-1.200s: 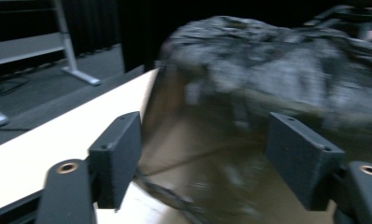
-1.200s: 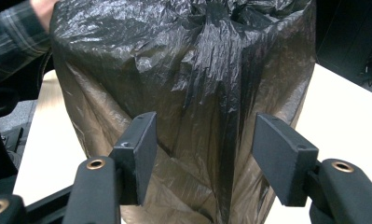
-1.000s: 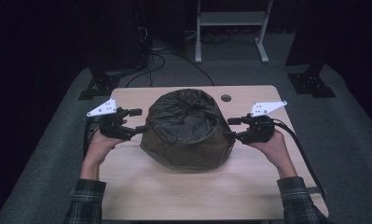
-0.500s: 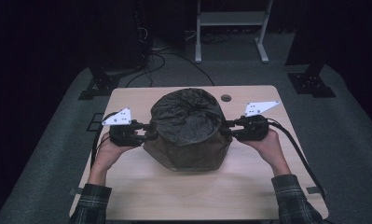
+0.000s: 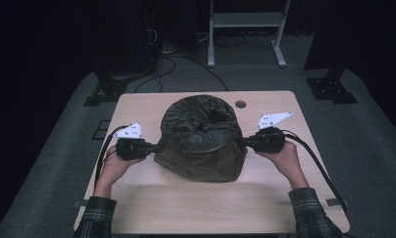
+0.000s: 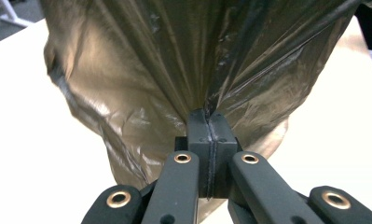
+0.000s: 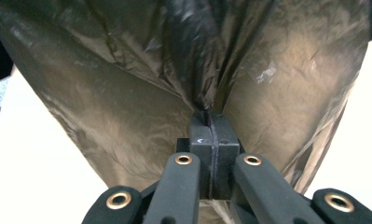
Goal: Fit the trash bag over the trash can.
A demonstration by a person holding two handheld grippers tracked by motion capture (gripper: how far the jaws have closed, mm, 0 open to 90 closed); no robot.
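— Two grippers, one bag: why does the person take it from both sides at once?

— Because the dark plastic bag [image 5: 200,139] is wide and limp. It sits in the middle of the wooden table [image 5: 185,208], slightly toward the far edge, and a single pinch would only drag one corner. With the left gripper [image 5: 153,148] on its left flank and the right gripper [image 5: 244,143] on its right flank, the film is drawn out evenly between them.

— Are the jaws really gripping, or just resting against it?

— Gripping, I judge. In the left gripper view the two black jaws stand pressed together, with a pleat of the bag [image 6: 188,70] running straight into the seam between them. The right gripper view shows the same: jaws clamped on a gathered fold of the film [image 7: 207,70], which fans out from that point.

— Why hold so low on the sides rather than at the top?

— The top looks crumpled and sunken, so there is no firm edge there. Low on the flanks the film is taut enough to pinch, and both hands stay near the tabletop, level with each other.

— What could go wrong?

— Thin plastic may tear or slip at the pinch if the two sides pull unevenly. The small round hole [image 5: 240,104] in the table beyond the bag is not in the way.
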